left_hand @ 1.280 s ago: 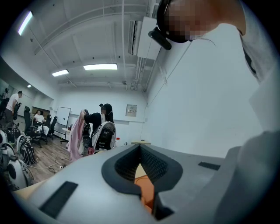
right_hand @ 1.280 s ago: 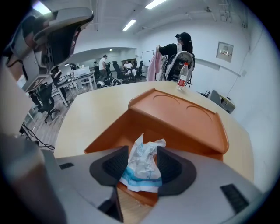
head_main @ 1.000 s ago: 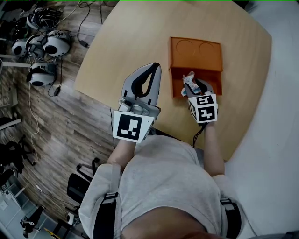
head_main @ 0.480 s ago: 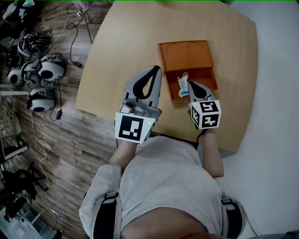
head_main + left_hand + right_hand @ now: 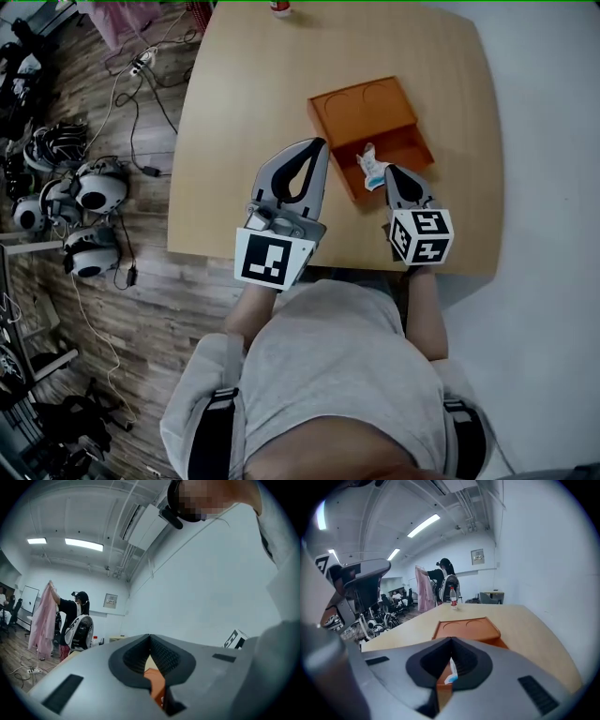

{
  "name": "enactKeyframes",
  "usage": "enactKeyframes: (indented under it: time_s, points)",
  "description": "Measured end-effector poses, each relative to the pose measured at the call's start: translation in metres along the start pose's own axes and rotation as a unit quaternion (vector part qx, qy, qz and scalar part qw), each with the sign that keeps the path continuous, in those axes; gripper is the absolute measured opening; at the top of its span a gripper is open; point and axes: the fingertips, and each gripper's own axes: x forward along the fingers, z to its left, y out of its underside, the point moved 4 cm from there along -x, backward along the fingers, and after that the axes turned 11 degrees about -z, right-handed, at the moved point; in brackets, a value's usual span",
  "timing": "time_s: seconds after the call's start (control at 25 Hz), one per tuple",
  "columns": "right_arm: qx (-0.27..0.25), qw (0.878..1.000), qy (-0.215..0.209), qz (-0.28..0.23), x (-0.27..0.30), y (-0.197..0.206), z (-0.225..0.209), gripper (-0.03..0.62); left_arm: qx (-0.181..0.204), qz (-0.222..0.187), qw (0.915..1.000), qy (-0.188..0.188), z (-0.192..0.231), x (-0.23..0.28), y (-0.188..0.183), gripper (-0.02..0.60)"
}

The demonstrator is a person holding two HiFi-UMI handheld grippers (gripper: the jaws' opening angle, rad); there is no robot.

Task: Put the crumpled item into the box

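Note:
The orange box lies open on the wooden table, its lid folded back on the far side. My right gripper hovers at the box's near edge, shut on the crumpled white and blue item. In the right gripper view a scrap of the crumpled item shows between the closed jaws, with the box beyond them. My left gripper hangs to the left of the box, shut and holding nothing; in the left gripper view its gripper points about level.
A bottle stands at the table's far edge. Several headsets and cables lie on the wooden floor to the left. A person holding a pink cloth stands far back in the room.
The right gripper has closed on the crumpled item at the box and lifted it. The left gripper has risen slightly. The head camera has shifted, so the table sits differently in view.

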Motion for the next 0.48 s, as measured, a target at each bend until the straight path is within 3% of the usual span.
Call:
enactKeyframes:
  time_s: [0.48]
  points:
    - [0.018,0.993,0.089,-0.069,-0.05,-0.019,0.034,0.011,-0.021,-0.009,0.996,0.087,-0.003,-0.028,-0.015,0.014]
